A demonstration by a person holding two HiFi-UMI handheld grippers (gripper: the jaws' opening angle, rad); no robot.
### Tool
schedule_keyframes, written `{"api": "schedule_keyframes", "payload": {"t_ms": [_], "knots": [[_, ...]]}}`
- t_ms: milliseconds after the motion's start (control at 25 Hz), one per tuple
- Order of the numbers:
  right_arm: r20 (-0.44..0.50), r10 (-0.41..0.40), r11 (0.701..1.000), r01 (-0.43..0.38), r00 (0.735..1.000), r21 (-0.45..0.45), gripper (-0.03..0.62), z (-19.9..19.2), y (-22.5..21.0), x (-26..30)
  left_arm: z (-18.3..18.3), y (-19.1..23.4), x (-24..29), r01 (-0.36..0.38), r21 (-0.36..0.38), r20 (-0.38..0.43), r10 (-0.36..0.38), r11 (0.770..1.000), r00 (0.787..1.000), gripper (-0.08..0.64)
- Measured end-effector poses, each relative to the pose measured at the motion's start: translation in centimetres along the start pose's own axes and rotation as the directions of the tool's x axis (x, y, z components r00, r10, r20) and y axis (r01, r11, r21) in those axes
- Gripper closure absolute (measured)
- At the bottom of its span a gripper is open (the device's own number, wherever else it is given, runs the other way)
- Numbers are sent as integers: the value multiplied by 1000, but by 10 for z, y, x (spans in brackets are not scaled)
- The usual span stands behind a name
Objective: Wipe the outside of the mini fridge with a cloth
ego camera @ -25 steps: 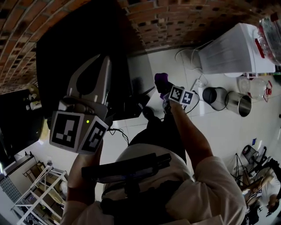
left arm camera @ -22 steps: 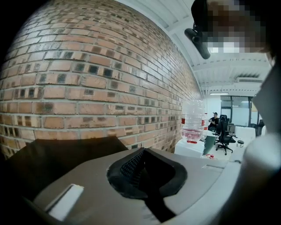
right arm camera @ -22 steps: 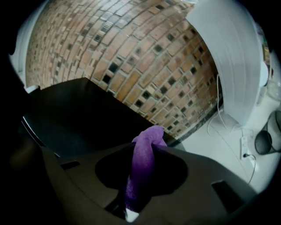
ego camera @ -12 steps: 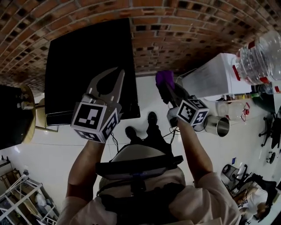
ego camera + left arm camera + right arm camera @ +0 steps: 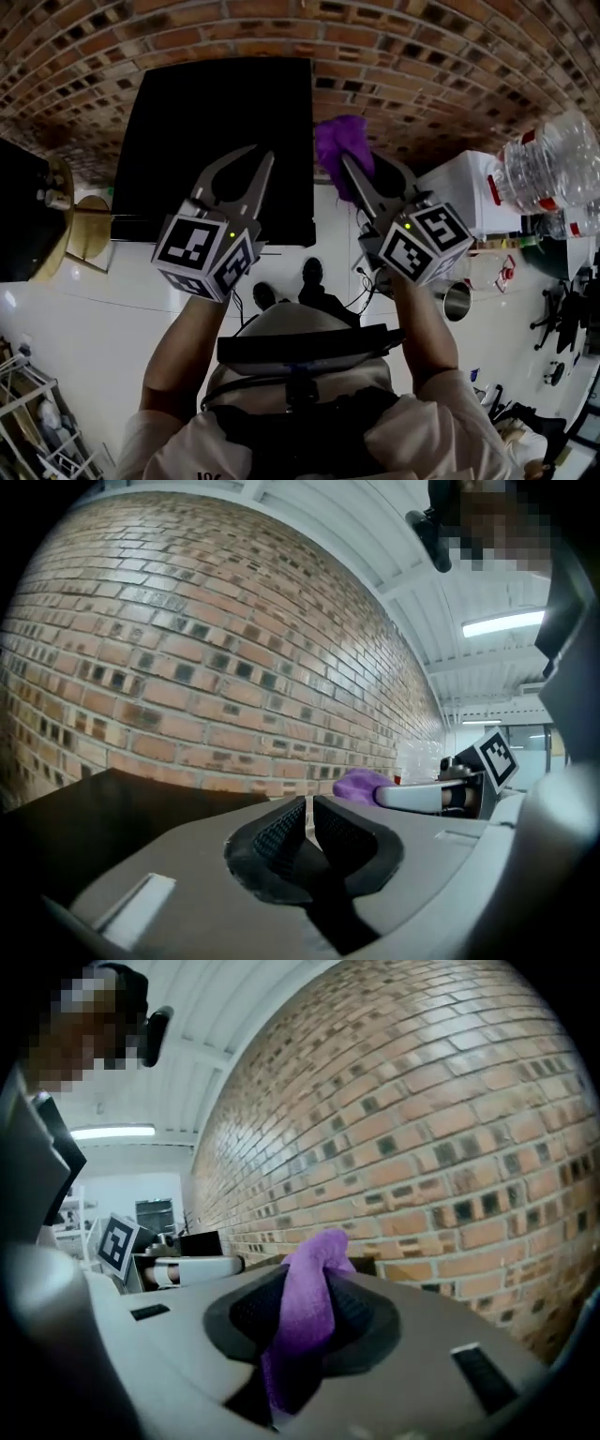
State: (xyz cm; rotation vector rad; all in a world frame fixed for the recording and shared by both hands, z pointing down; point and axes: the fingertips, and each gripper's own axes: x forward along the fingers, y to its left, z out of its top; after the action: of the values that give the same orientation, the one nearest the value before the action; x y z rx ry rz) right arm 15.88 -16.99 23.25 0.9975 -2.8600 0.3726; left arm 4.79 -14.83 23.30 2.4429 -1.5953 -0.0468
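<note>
The black mini fridge stands against the brick wall, and I look down on its flat top. My right gripper is level with the fridge's top right corner and shut on a purple cloth that bunches out past its fingertips. In the right gripper view the cloth fills the jaws. My left gripper hovers over the front of the fridge top. Its jaws have just been opening; its pads stand a narrow slit apart with nothing between them. The fridge top shows dark beyond it.
A brick wall runs behind the fridge. To the right stand a white appliance, clear water bottles and a metal pot. A round wooden stool sits left of the fridge. The person's shoes are on the white floor.
The right gripper has risen with the purple cloth from low beside the fridge to its top right corner. The left gripper has moved up slightly and its jaws have parted.
</note>
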Motion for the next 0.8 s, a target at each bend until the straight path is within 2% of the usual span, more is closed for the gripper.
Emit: {"api": "schedule_keyframes", "payload": {"t_ms": [80,200,400,640,800], "knots": [[-20,67,997,-68,998,-47,500,13,25,21,4,10,-12,-29,-23,27,30,999,999,526],[-69,156,987,-158,985,-32,497,17,56,53,9,24,-30,-61,-49,49,63,997,997,509],[-135,222,974,-224,966,-4,495,7,97,97,16,49,-56,-106,-81,77,112,991,991,497],[-197,204,979,-203,959,24,492,-12,123,143,23,77,-79,-154,-105,102,165,982,981,462],[-231,134,991,-136,964,10,479,-26,126,171,21,93,-90,-173,-116,94,184,978,978,448]]}}
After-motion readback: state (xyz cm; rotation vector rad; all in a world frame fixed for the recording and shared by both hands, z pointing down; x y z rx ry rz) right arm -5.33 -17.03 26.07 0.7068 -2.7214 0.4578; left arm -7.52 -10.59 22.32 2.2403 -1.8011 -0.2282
